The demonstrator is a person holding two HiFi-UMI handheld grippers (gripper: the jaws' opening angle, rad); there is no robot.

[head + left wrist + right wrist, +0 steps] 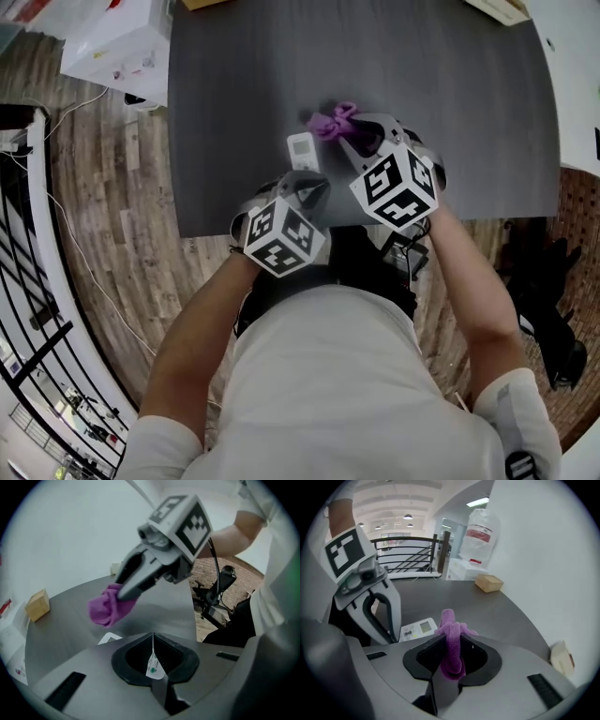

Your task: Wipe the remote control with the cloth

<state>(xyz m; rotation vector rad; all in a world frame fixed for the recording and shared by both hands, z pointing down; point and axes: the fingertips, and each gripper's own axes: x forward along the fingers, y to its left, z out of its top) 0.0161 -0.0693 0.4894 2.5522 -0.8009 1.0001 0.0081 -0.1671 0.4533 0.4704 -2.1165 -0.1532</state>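
Left gripper (312, 183): jaws pressed together, nothing gripped; tip just beside near end of white rectangular plastic remote control (303, 150), contact not clear

Remote control: lying flat on dark grey table top (469, 103), small screen facing up, not far from front edge

Purple soft fabric cloth (334, 120): bunched, just right of far end of remote control; whether it touches remote or table, cannot tell

Right gripper (351, 133): jaws clamped on cloth, fabric sticking out past the tips

Small tan cardboard box (489, 583): far on table, well apart from remote control
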